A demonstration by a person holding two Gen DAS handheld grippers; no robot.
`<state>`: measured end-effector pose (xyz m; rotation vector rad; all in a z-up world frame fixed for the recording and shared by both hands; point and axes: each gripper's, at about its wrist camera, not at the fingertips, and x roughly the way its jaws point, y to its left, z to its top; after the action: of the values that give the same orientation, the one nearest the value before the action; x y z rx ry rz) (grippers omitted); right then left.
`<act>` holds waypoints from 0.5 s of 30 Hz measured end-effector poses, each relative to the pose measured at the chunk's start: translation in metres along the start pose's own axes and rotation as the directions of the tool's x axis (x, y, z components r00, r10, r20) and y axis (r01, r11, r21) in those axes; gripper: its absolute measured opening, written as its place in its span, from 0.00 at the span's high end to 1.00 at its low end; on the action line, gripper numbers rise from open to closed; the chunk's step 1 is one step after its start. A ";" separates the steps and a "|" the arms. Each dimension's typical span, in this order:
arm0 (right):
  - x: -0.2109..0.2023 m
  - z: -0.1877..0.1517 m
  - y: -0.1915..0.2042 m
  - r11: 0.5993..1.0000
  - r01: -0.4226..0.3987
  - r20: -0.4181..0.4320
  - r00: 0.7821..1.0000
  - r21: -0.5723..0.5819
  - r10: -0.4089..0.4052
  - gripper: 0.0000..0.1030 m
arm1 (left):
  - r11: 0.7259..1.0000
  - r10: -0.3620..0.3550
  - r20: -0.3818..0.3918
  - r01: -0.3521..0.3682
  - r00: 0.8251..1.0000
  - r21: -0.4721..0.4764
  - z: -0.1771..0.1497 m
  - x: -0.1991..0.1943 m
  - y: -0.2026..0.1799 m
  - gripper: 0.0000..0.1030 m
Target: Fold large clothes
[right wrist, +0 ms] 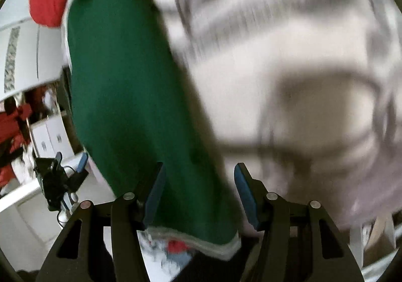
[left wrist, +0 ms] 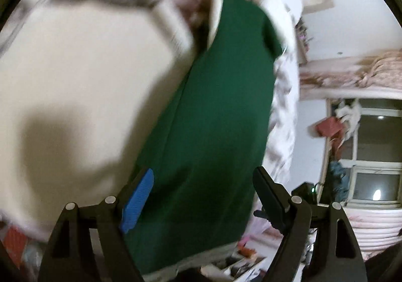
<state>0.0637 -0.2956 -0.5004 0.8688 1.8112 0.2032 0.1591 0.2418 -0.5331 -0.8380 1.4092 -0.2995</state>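
Two tools, left tool (left wrist: 201,199) and right tool (right wrist: 199,194), both released, straddle a folded dark green cloth garment (left wrist: 213,116) lying on the patterned bed (left wrist: 75,76). Likely between folds; next calls for regrasping an edge.

Both views are heavily motion-blurred, worst on the pale bedding (right wrist: 289,38), where the pattern smears into streaks. Light is soft and indoor, with bright spots reflected in the window (left wrist: 377,154). A dull grey shadow lies on the cream cloth (left wrist: 75,96). Fisheye bending curves the edges, and the corners are black.
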 end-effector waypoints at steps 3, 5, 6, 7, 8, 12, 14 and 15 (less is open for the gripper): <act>0.038 -0.037 -0.017 0.998 -0.044 -0.111 0.993 0.054 0.050 0.43 | 0.996 0.086 -0.046 -0.087 0.995 -0.035 -0.043 0.017 0.011 0.22; 0.061 -0.055 -0.025 0.995 -0.056 -0.158 0.985 0.077 0.067 0.43 | 0.986 0.166 -0.048 -0.166 0.985 0.003 -0.061 0.029 0.003 0.22; 0.071 -0.063 -0.027 0.995 -0.061 -0.164 0.984 0.075 0.073 0.43 | 0.974 0.225 -0.044 -0.223 0.973 0.050 -0.070 0.037 -0.002 0.25; 0.076 -0.069 -0.027 0.995 -0.063 -0.152 0.986 0.072 0.073 0.43 | 0.959 0.271 -0.031 -0.267 0.962 0.094 -0.078 0.039 -0.006 0.56; 0.079 -0.076 -0.027 0.996 -0.060 -0.116 0.991 0.066 0.067 0.57 | 0.938 0.329 -0.014 -0.325 0.944 0.122 -0.081 0.040 -0.007 0.78; 0.073 -0.103 -0.017 0.997 -0.049 -0.033 0.998 0.065 0.051 0.93 | 0.964 0.260 0.069 -0.263 0.963 0.029 -0.070 0.009 0.001 0.93; 0.067 -0.117 0.000 0.997 -0.070 -0.018 0.997 0.032 0.070 0.93 | 0.965 0.260 0.102 -0.263 0.960 0.020 -0.060 -0.006 0.010 0.94; 0.065 -0.121 0.007 0.997 -0.078 -0.011 0.997 0.017 0.078 0.94 | 0.959 0.277 0.104 -0.282 0.955 0.031 -0.058 -0.007 0.015 0.94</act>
<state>-0.0496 -0.2173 -0.4946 0.9532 1.7937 0.2441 0.0991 0.2373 -0.5339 -0.5973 1.4023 -0.0713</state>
